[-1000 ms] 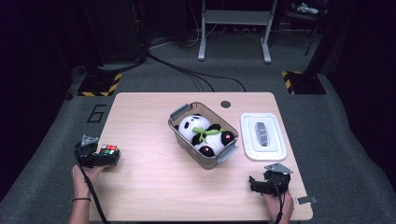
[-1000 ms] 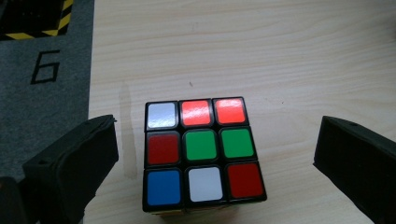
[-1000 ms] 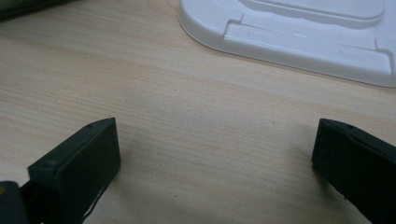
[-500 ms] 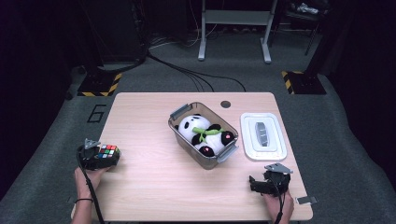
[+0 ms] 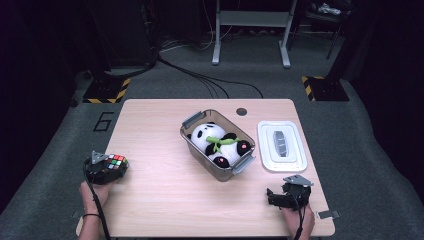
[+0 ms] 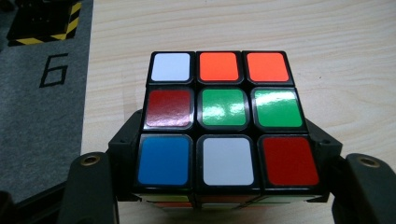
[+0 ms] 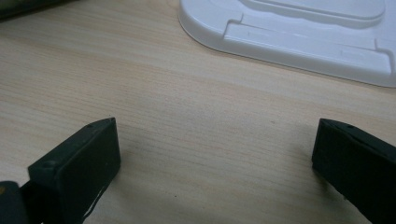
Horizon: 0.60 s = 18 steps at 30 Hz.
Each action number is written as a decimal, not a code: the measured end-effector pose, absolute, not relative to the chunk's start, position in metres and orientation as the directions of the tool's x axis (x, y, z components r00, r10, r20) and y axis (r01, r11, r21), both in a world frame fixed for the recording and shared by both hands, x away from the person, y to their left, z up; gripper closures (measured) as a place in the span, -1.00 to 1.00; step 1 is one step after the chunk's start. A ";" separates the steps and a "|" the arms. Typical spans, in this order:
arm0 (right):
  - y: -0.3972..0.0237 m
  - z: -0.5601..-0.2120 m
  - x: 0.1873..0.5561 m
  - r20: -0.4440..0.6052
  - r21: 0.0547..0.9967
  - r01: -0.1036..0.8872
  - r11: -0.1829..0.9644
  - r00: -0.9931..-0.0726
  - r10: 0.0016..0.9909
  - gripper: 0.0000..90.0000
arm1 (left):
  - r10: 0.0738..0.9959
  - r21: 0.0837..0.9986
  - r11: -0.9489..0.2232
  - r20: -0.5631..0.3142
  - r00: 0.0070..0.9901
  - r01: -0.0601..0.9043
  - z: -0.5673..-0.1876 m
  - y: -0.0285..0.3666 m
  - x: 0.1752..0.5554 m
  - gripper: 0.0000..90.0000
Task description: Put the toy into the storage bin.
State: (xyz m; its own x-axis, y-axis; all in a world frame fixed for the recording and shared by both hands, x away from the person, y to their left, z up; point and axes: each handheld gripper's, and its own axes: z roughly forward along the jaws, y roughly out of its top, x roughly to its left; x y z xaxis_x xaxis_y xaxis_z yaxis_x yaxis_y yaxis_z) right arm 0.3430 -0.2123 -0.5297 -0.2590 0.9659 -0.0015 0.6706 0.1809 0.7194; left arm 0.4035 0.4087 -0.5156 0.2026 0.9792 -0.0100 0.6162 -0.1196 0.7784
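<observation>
On a pale wooden table (image 5: 160, 200) in a dark room, your left gripper (image 6: 219, 186) at the near left edge has just been closing its jaws, which now press both sides of the puzzle cube (image 6: 218, 121). Your right gripper (image 7: 215, 163) rests wide, holding nothing, near right. Farther off sits the bin (image 5: 192, 145) with the toy panda (image 5: 210, 137); lifting the cube toward it looks next.

A black "6" (image 5: 102, 121) is marked on the grey floor mat (image 5: 60, 150).
</observation>
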 end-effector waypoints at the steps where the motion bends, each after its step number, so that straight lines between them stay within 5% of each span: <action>1: -0.212 -0.530 0.343 -0.002 0.719 0.671 0.181 -0.259 0.966 -1.00 | 0.979 0.777 -0.122 -0.007 0.203 0.618 -0.515 0.409 0.403 -0.25; 18: -0.212 -0.530 0.343 -0.002 0.720 0.670 0.181 -0.259 0.966 -1.00 | 0.961 0.774 -0.159 -0.022 0.276 0.613 -0.491 0.388 0.399 -0.24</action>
